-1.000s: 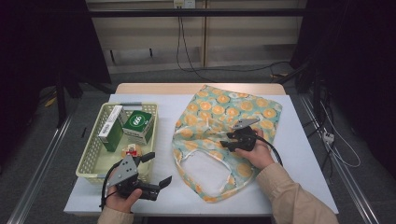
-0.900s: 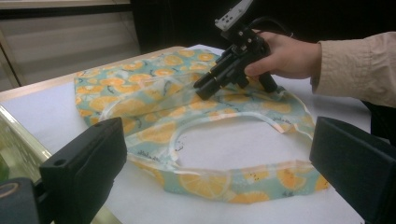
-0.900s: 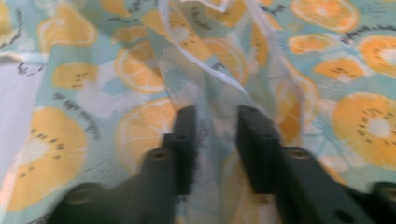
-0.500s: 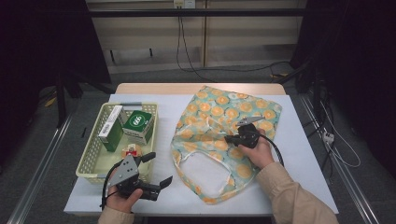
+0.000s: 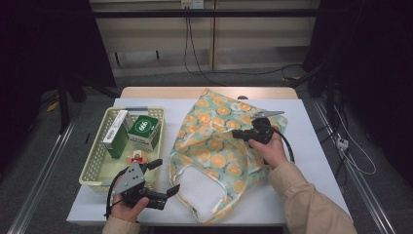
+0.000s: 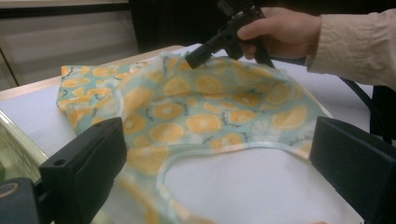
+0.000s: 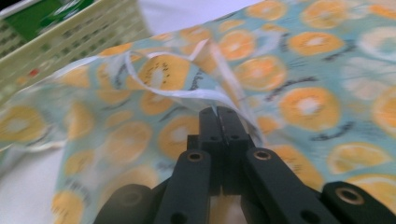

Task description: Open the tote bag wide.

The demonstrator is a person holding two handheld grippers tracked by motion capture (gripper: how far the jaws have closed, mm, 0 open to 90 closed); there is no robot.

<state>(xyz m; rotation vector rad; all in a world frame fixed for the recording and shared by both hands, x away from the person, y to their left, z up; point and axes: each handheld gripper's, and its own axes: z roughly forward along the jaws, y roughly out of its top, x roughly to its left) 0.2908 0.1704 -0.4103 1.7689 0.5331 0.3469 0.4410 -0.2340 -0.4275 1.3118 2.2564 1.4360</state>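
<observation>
High view: a bag [image 5: 221,141] printed with orange slices is spread flat on the counter [image 5: 311,146], its handle loop toward the near edge. The right gripper [image 5: 238,134] is held over the bag's middle; in the right gripper view its jaws are pressed together, with a fold of the bag's fabric and white trim pinched at the tips. The left gripper [image 5: 165,176] is held low at the near left, between basket [image 5: 97,161] and bag, jaws spread wide and empty. In the left gripper view the bag's handle opening is seen between them. Green boxes [image 5: 142,130] are seen standing in the basket.
</observation>
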